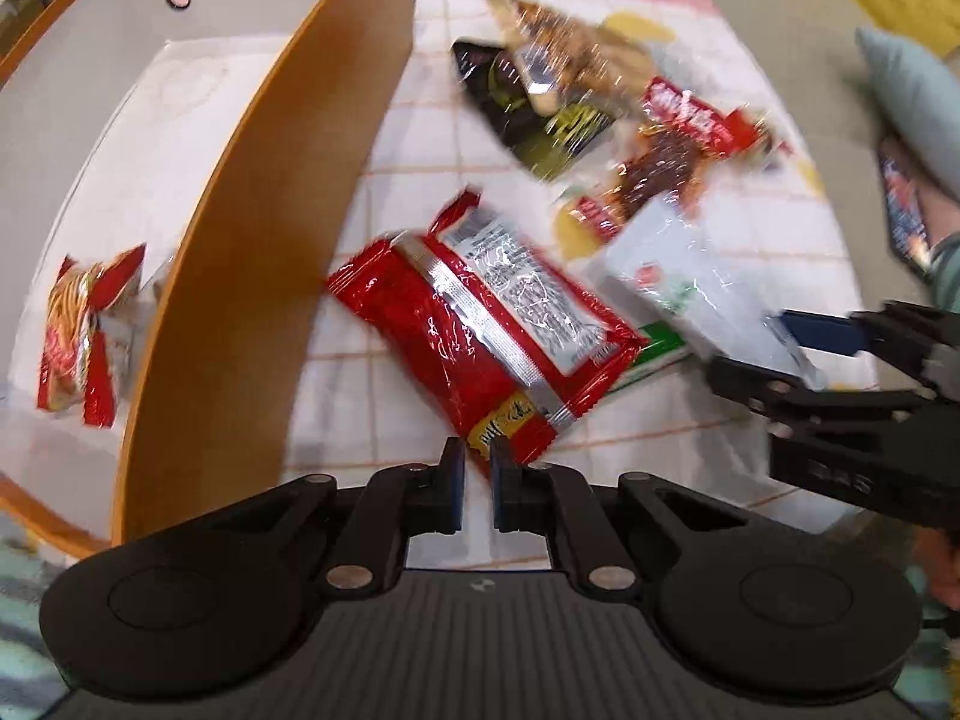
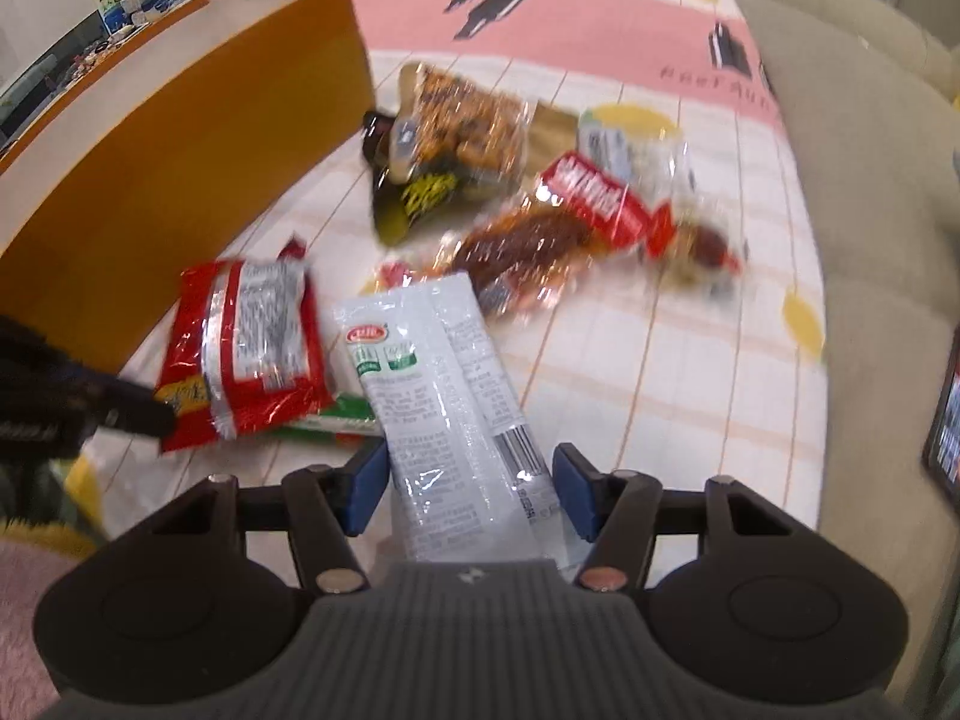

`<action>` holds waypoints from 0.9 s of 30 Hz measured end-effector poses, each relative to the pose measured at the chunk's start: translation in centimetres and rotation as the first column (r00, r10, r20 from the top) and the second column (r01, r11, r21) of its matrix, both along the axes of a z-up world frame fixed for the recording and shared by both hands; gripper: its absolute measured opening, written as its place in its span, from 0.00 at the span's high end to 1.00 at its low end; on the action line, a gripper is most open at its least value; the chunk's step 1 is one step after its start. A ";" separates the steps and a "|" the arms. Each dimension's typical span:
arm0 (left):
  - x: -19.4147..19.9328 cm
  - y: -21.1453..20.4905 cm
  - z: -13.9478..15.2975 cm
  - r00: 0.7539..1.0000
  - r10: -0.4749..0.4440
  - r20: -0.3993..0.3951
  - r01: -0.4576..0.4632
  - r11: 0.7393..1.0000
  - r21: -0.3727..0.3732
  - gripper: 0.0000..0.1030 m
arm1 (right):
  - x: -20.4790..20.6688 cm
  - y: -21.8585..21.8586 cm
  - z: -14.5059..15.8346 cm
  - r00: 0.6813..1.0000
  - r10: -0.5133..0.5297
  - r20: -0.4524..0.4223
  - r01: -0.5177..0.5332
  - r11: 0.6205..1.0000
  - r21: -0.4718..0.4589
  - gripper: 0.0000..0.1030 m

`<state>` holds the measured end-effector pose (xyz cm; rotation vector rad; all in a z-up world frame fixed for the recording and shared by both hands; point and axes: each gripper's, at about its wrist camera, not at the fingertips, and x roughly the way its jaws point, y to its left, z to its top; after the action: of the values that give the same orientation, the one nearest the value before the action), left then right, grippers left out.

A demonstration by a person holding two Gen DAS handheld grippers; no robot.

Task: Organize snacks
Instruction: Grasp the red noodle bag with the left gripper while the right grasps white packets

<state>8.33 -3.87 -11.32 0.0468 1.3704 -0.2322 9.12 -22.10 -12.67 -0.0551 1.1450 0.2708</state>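
Observation:
My left gripper (image 1: pixel 477 474) is shut on the near corner of a red snack packet (image 1: pixel 480 330), which lies on the tablecloth beside the orange box (image 1: pixel 240 276); the packet also shows in the right wrist view (image 2: pixel 240 348). My right gripper (image 2: pixel 468 492) is open, its blue pads on either side of a white snack packet (image 2: pixel 444 402) without clamping it. The same right gripper (image 1: pixel 780 354) and white packet (image 1: pixel 690 288) show in the left wrist view. A red and orange snack bag (image 1: pixel 84 336) lies inside the box.
Further snacks lie in a heap on the cloth: a black and yellow bag (image 2: pixel 414 192), a clear bag of nut bars (image 2: pixel 468 114), a red-labelled bag of dark snacks (image 2: pixel 570 222), a green packet (image 2: pixel 336 420). A beige sofa (image 2: pixel 870 180) runs along the right.

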 end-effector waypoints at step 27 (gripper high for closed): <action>4.6 0.3 -1.2 0.897 0.440 -0.047 -0.443 0.889 -0.121 0.13 | 2.1 -2.2 -0.6 0.994 -0.105 0.007 0.102 0.979 0.176 0.33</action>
<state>12.89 -3.56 -12.54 -0.3756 1.3436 0.0643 11.19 -24.32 -13.29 0.1574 1.1002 0.2776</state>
